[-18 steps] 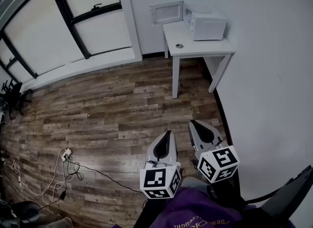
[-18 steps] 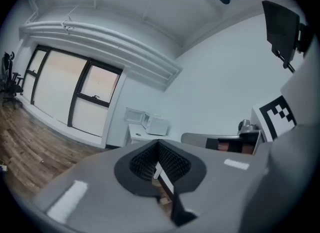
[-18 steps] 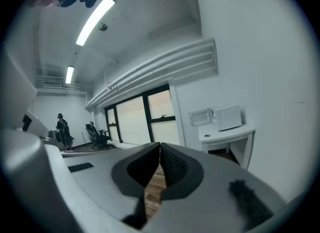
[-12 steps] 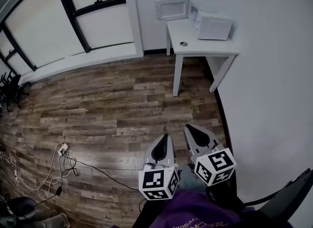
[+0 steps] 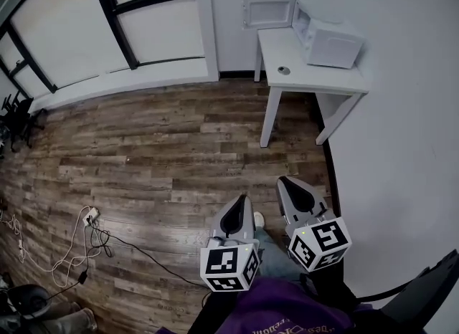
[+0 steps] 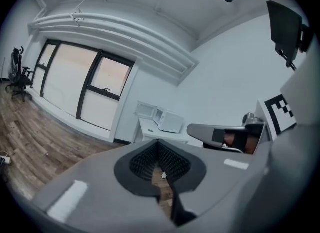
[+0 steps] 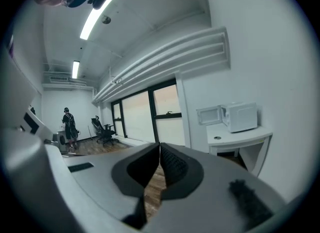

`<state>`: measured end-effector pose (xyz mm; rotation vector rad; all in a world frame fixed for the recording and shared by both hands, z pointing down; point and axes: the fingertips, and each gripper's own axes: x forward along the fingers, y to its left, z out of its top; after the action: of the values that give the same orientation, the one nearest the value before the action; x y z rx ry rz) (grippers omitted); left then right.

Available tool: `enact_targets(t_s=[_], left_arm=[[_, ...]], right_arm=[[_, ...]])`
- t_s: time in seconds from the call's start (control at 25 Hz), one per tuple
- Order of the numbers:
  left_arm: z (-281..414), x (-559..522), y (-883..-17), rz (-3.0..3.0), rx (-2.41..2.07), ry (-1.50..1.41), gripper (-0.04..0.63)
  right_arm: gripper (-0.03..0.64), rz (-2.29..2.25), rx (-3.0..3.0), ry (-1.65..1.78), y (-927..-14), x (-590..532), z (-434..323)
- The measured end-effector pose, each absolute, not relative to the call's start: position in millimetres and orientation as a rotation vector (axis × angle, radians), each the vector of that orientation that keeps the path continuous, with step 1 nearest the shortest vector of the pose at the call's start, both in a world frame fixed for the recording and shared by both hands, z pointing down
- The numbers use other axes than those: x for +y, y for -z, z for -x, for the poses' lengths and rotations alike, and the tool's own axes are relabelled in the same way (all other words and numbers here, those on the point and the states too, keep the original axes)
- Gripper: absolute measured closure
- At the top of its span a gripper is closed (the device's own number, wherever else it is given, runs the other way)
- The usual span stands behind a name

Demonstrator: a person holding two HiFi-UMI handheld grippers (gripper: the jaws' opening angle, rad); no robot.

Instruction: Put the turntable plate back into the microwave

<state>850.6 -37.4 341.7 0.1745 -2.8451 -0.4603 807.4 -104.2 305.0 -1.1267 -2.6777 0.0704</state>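
A white microwave stands on a small white table against the far wall, its door swung open to the left. A small round object lies on the tabletop in front of it. No turntable plate shows in any view. My left gripper and right gripper hang side by side over the wooden floor, well short of the table, both shut and empty. The left gripper view shows its shut jaws aimed toward the microwave. In the right gripper view the microwave sits right of the shut jaws.
Large windows line the left wall. Cables trail over the wooden floor at lower left. Office chairs and a distant person stand at the room's far end. A white shoe tip shows between the grippers.
The head view has shifted, so the table and microwave now sit further right and slightly lower in the picture. Both grippers stay shut, side by side.
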Motion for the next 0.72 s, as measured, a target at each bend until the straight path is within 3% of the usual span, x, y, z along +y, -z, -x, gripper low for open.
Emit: enact_targets(t_s=[0.72], left_arm=[[-643.8,-8.4,-313.7,-0.096,-2.884,0.492,0.592]], right_arm=[[0.606,1.147,-2.688,-0.059,-281.6,-74.4,-579.4]])
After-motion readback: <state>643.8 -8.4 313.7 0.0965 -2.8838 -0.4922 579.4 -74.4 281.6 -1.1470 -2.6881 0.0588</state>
